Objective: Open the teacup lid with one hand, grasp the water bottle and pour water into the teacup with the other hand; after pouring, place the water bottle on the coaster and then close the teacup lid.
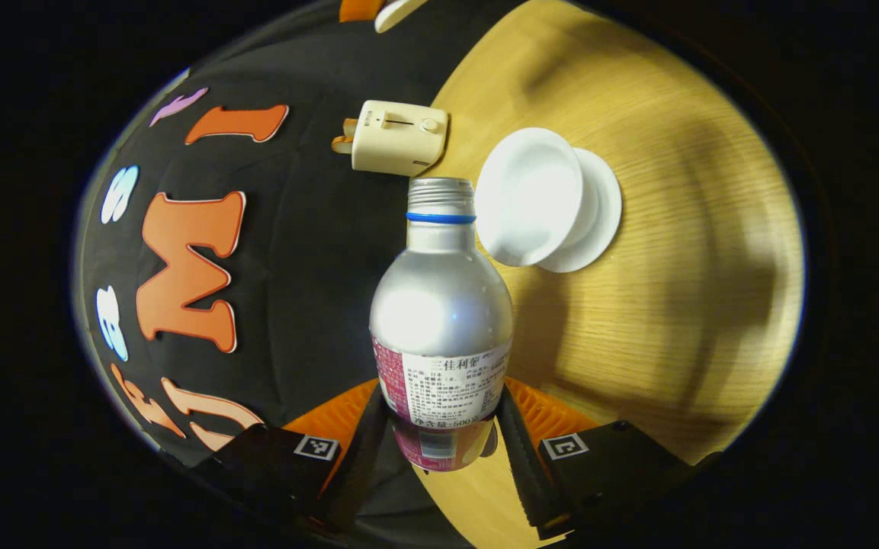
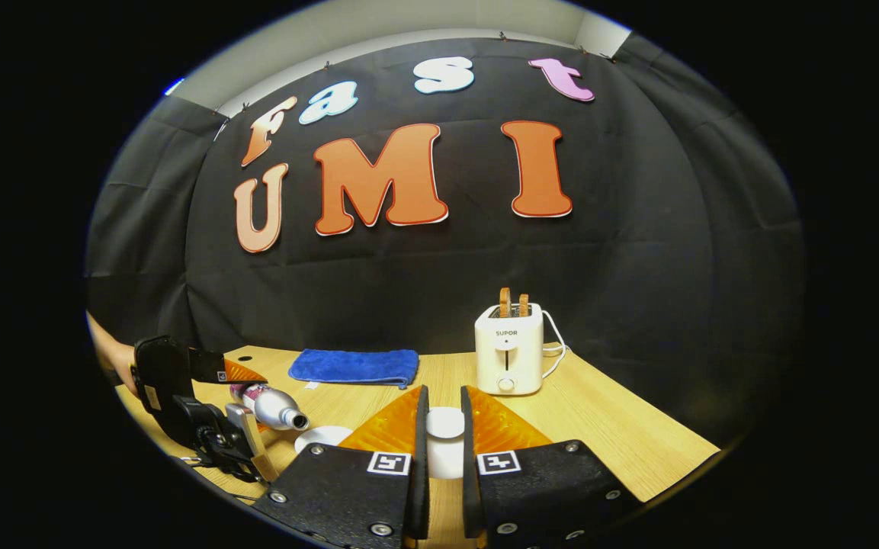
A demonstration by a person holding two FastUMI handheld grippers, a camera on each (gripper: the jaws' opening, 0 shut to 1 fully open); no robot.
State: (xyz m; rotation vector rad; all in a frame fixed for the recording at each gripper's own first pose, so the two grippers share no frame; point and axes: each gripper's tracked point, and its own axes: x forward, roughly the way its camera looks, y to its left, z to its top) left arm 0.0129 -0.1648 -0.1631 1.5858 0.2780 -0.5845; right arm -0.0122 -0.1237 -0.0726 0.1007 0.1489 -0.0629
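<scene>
The water bottle (image 1: 441,305) was seen clamped at centre frame in the left gripper view, the left gripper (image 1: 439,435) closed on its labelled lower body with 1 finger pressed on each side. The bottle was tipped on its side, its uncapped neck aimed at the rim of the open teacup (image 1: 528,196), which sat on its saucer (image 1: 599,221) just right of centre on the wooden table (image 1: 675,305). A toaster (image 1: 397,137) was seen beyond the neck, at upper centre. In the right gripper view, the same bottle (image 2: 270,404) was spotted at lower left, lying level with its mouth toward frame centre, above a white dish (image 2: 321,438). At bottom centre, the right gripper (image 2: 444,442) was closed around the teacup lid (image 2: 445,423), its fingers flanking the white piece. A blue cloth (image 2: 354,366) and the toaster (image 2: 509,349) were seen farther back on the table.
</scene>
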